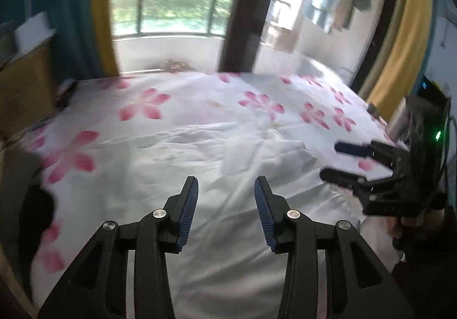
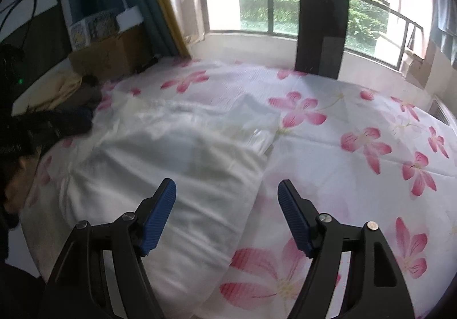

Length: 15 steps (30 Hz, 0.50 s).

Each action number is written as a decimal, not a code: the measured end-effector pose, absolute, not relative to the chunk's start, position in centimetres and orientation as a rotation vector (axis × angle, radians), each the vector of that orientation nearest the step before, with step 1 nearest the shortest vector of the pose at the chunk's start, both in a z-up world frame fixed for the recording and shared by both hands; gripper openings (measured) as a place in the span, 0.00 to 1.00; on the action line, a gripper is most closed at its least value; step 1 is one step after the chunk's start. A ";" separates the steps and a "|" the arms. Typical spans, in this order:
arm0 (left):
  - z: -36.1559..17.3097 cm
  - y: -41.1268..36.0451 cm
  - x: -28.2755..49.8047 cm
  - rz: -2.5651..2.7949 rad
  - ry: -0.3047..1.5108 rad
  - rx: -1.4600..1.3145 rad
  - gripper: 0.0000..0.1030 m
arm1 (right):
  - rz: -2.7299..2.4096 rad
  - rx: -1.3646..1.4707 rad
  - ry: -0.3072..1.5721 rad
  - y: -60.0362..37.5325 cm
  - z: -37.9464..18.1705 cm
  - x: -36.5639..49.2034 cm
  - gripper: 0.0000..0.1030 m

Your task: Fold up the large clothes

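Left gripper [image 1: 226,190] fingers parted, nothing between them, above the near part of the white garment [image 1: 200,165]. Right gripper [image 2: 227,196] fingers wide apart, empty, over the garment's right edge. Garment lies rumpled on the floral bed [image 2: 371,176], far part bunched. Judged between folds; next move: pick an edge for each gripper.
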<state>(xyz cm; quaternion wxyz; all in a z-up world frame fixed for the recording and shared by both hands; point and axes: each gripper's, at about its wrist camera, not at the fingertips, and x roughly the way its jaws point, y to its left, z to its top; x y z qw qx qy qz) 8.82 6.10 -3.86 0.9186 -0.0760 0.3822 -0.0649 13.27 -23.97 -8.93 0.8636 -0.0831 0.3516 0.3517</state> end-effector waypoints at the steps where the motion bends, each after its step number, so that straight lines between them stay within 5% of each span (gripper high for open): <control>1: -4.8 5.5 9.9 -0.132 0.826 -0.132 0.42 | 0.730 -0.165 0.732 -24.1 -8.8 13.5 0.72; 15: -9.0 8.4 11.8 -0.044 0.913 -0.216 0.56 | 0.691 -0.200 0.822 -21.8 -12.4 16.5 0.77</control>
